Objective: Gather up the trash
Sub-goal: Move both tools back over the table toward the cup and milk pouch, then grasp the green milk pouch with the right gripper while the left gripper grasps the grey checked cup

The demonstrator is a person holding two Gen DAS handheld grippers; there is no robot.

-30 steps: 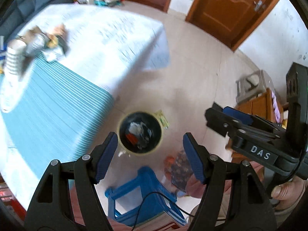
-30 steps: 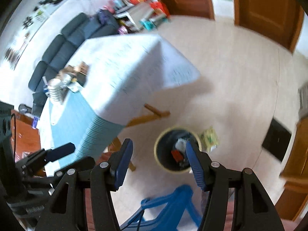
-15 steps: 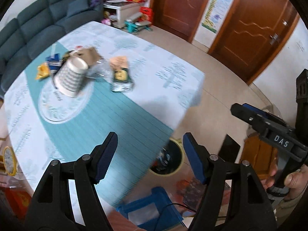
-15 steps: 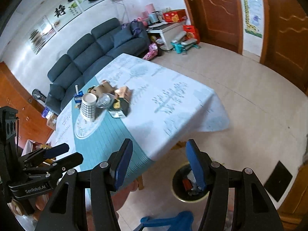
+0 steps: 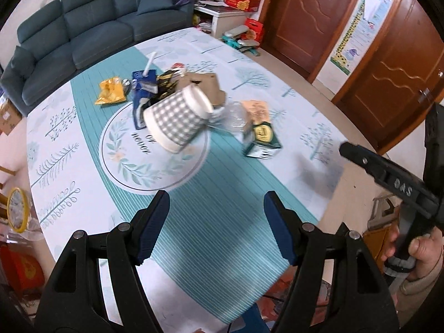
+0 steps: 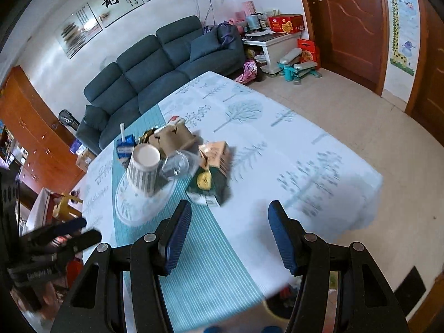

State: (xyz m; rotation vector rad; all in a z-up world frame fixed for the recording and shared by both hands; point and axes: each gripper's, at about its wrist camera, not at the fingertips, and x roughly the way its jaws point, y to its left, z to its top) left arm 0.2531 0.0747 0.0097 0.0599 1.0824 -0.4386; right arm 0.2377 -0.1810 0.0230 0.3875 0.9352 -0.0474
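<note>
- Left gripper (image 5: 216,226): jaws set wide apart, nothing between the blue pads (image 5: 154,226); it hangs above the near part of the table (image 5: 222,263), over the teal striped runner (image 5: 211,238).
- Right gripper (image 6: 229,234): jaws also wide apart and empty, above the near table edge. It shows in the left wrist view at the right margin, gripped by the person's hand (image 5: 416,252).
- Trash pile: sits mid-table, well apart from both grippers.
- Checked paper cup (image 5: 177,118): tilted, resting on the round printed mat (image 5: 133,163).
- Green carton (image 5: 262,140): just beside the cup, on the runner, with a clear crumpled plastic item (image 5: 236,116) between them.
- Blue drink carton (image 5: 143,94) with straw, brown cardboard piece (image 5: 208,84) and yellow wrapper (image 5: 111,93): behind the cup.
- Bin rim (image 6: 273,309): partly visible on the floor below the table edge.
- Dark sofa (image 5: 83,25): beyond the table.
</note>
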